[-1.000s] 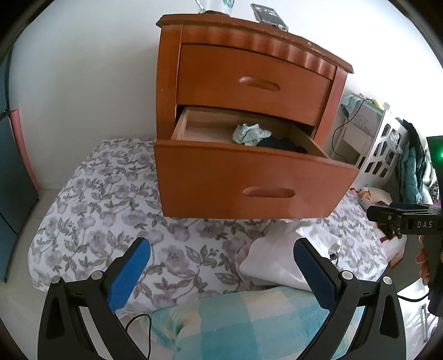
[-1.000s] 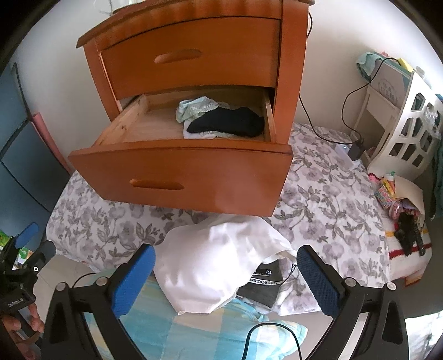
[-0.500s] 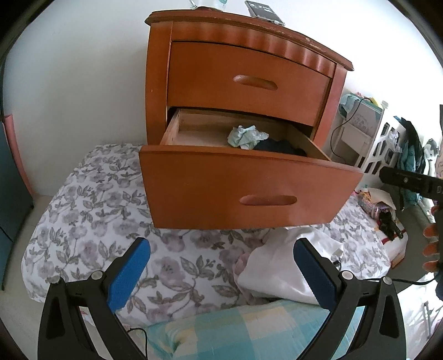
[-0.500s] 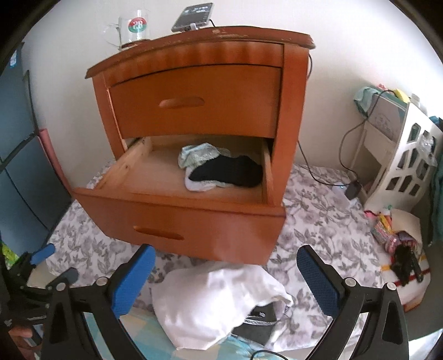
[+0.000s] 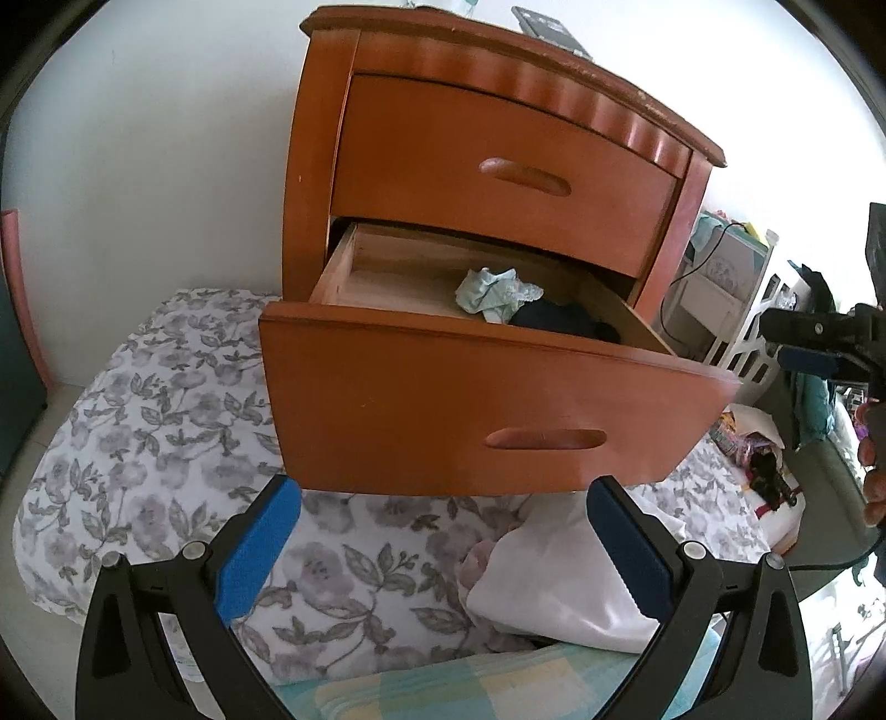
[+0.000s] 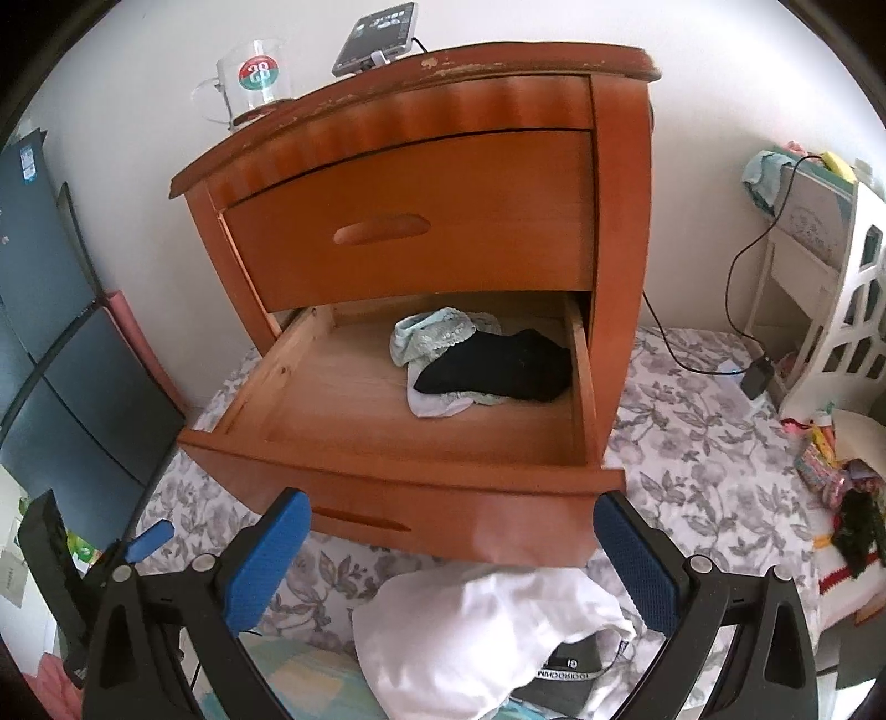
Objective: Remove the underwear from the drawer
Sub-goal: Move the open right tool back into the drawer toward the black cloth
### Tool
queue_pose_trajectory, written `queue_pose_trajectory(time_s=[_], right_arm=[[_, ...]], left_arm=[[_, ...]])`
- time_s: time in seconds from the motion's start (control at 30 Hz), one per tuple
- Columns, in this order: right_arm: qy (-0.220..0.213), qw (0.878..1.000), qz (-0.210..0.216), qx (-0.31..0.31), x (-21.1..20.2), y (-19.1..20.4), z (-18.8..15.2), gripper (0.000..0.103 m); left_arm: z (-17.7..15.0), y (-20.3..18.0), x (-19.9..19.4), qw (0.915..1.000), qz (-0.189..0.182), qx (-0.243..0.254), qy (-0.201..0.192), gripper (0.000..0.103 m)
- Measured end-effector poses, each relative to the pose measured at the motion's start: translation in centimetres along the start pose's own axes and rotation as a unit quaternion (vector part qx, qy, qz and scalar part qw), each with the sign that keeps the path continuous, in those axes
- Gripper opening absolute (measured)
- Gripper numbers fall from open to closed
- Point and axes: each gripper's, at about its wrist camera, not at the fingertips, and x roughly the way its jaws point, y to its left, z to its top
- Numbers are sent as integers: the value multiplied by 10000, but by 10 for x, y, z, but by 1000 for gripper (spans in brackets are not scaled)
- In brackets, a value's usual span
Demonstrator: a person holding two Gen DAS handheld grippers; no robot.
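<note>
Both tools are held spread and empty, the right tool point(image 6: 451, 554) and the left tool point(image 5: 443, 545) alike, presumably so that cloth can be taken between the pads without a pause. Just beneath the right tool a white garment point(image 6: 487, 637) is seen crumpled on the floral bed point(image 6: 714, 459). Directly ahead of both tools the lower drawer point(image 6: 410, 498) of the nightstand point(image 6: 443, 138) is pulled fully out, so its contents are exposed from above. The underwear point(image 6: 443, 343) is bunched toward the far right corner of the drawer, ahead and above the right tool: a pale green lace piece partly covered by a black one point(image 6: 498, 365). The right tool is judged better placed for the reach, being raised over the drawer front. Farthest off, a mug point(image 6: 255, 77) and a phone point(image 6: 376, 33) are left on the nightstand top.
</note>
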Motion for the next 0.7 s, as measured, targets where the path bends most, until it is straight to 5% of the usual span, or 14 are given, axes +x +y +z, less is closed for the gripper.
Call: queue_pose_trajectory(time_s=[0.7], right_arm=[[237,9971,-110,-717,65,17,67,103]], left_arm=[[-1,22,62,9989,-118,-41,452,103]])
